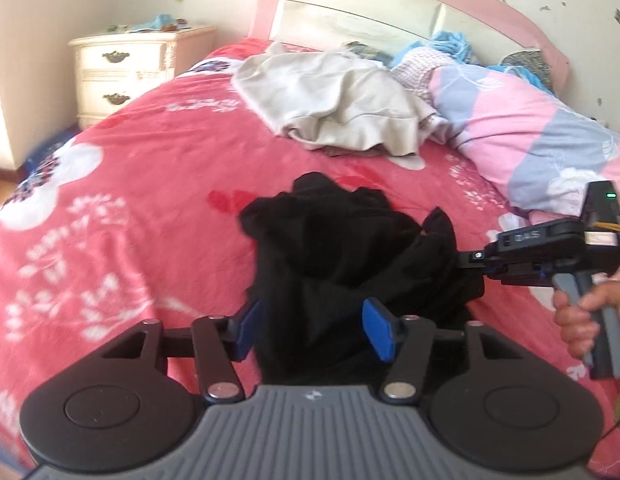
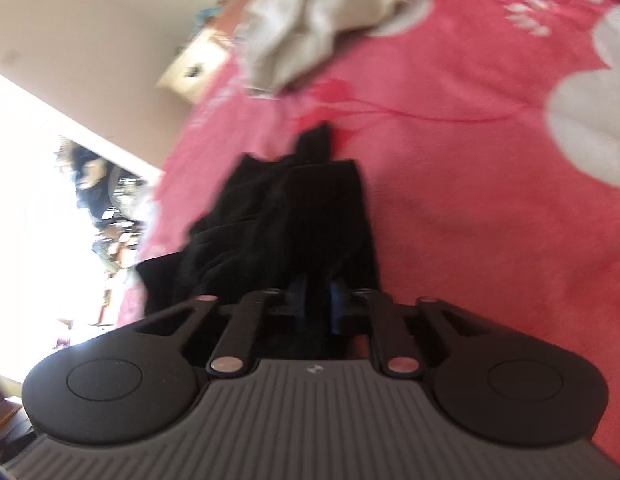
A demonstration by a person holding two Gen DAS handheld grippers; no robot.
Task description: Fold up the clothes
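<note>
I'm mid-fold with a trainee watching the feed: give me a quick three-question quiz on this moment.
1. True or false: the right gripper is shut on the black garment.
2. The left gripper stands how? A) open with black cloth between its fingers B) shut on the beige garment C) out of view
3. What lies crumpled on the red floral bedspread beyond the black garment, toward the headboard?

Key: 1 true. 2 A. 3 the beige garment.
</note>
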